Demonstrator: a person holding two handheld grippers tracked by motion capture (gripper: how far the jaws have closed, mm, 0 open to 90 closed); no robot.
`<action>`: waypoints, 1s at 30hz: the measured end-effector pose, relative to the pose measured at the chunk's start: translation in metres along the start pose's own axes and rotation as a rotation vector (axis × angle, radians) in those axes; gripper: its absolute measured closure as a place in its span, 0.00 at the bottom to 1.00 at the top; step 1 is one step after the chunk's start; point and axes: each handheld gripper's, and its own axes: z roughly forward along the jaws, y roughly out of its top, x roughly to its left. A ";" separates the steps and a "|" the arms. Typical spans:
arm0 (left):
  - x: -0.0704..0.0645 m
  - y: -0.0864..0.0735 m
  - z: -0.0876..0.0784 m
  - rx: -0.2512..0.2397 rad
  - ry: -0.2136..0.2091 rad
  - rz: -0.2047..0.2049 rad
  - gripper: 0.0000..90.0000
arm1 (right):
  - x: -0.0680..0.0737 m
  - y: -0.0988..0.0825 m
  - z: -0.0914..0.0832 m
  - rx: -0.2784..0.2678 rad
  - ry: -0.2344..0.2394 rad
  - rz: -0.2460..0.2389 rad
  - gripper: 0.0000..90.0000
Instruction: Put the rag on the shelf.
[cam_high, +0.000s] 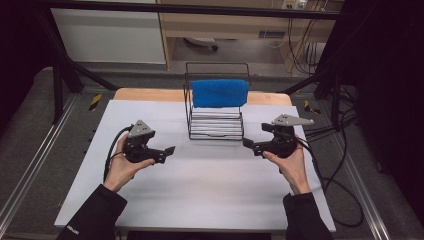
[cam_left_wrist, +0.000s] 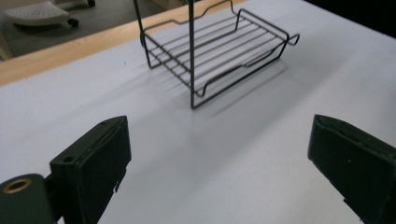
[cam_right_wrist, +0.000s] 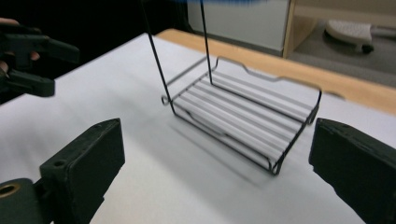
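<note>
Left gripper (cam_high: 170, 150) is being held in the left hand (cam_high: 122, 167) over the white-covered bench (cam_high: 200, 190), left of centre, jaws pointing toward the middle. Jaws are standing spread wide in the left gripper view, nothing between them, only bare bench surface being seen in the gap.

Right gripper (cam_high: 248, 143) is being held in the right hand (cam_high: 292, 165) on the opposite side, jaws pointing inward toward the left one. Jaws are likewise spread wide in the right gripper view, nothing being pinched.

Black wire rack (cam_high: 216, 122) is sitting on the bench toward the far edge, between the two grippers and a bit beyond them, apart from both. Its lower tray of parallel wires is resting flat on the bench; upright wire posts are rising from it. In the left gripper view the rack (cam_left_wrist: 219, 51) is being seen ahead, well clear of the jaws. In the right gripper view the rack (cam_right_wrist: 247, 116) is being seen ahead too, with the left gripper (cam_right_wrist: 46, 65) showing at the far left edge.

Blue towel (cam_high: 220, 93) is being carried on the rack's upper rail, draped over it and hanging above the lower tray. No contact with either gripper. Cables are trailing from both grippers off the bench sides.
</note>
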 end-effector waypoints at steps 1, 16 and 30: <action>0.001 -0.005 -0.001 0.003 0.001 -0.001 0.07 | 0.000 -0.005 0.001 0.013 0.003 0.005 0.05; 0.015 -0.079 -0.016 0.017 -0.024 -0.055 0.08 | -0.006 -0.079 -0.001 0.095 0.013 0.032 0.01; 0.018 -0.107 -0.026 0.044 -0.010 -0.026 0.07 | -0.020 -0.132 -0.028 0.103 0.011 0.069 0.01</action>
